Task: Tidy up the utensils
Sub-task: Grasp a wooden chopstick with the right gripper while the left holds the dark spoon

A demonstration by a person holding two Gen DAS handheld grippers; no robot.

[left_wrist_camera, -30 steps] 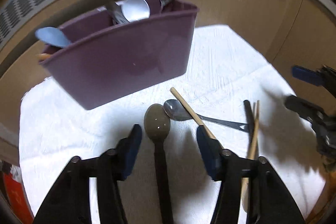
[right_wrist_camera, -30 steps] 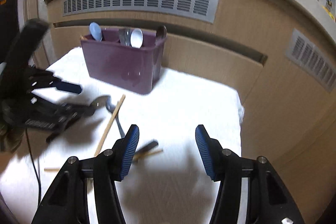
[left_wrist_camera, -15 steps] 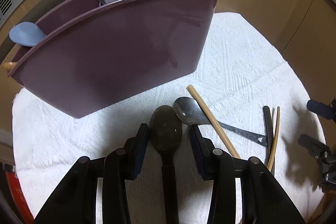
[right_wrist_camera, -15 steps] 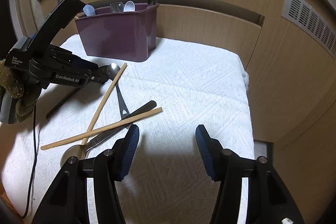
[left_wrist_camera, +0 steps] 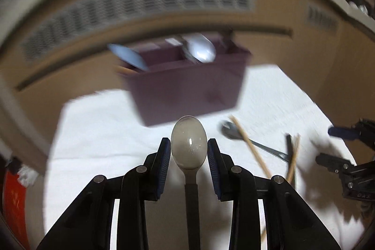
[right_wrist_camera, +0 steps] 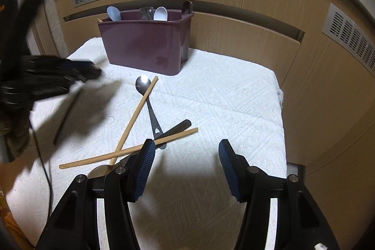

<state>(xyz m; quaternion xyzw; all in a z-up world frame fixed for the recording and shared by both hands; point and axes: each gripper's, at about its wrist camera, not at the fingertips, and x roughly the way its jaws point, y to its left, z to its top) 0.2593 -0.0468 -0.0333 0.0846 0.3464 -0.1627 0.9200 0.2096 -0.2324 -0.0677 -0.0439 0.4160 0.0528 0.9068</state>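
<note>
- Your left gripper (left_wrist_camera: 189, 151) has just been closing; its jaws now clamp the dark spoon (left_wrist_camera: 189, 144) by the bowl, just before the purple caddy (left_wrist_camera: 187, 88).
- Keep it level, then tip the handle down into a caddy compartment.
- Your right gripper (right_wrist_camera: 186, 164) hangs open and empty, well short of the caddy.

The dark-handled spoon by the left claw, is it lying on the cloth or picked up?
Picked up. The left claw has just been closing and grips the spoon by its bowl, above the white cloth.
</note>
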